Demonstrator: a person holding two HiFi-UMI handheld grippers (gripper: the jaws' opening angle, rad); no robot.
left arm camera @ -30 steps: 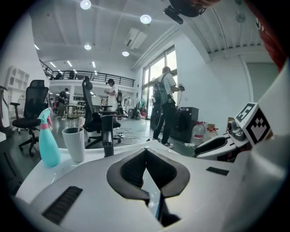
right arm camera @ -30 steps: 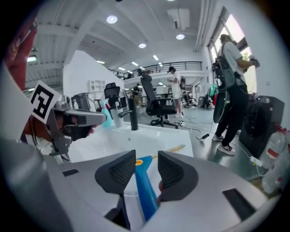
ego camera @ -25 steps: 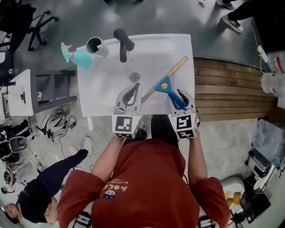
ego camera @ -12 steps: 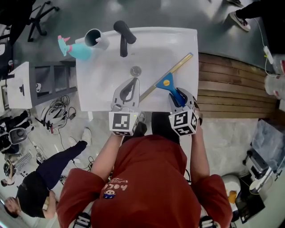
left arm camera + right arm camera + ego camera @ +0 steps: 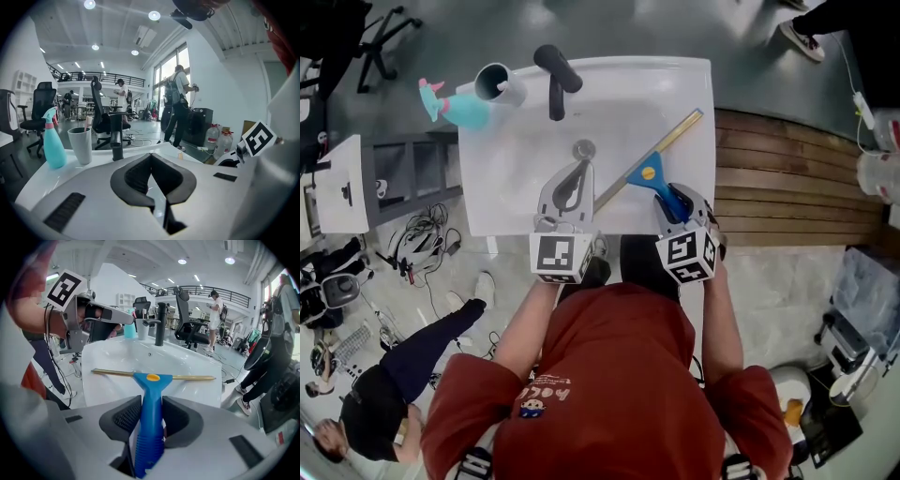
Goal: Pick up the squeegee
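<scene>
Possibly a swinging blade

Nearest, the right gripper [image 5: 149, 402] fingers are closing against the squeegee [image 5: 151, 380] at its ribbed handle; the left gripper [image 5: 151, 158] fingers are together, empty. Pinched loosely, the long blade, lying across the right side of the sink [image 5: 516, 159], could pivot and scrape it.

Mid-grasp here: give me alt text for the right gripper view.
The jaws of the right gripper are closing on the blue handle of the squeegee, whose gold blade lies across the white sink. A black faucet stands at the sink's far edge.
</scene>
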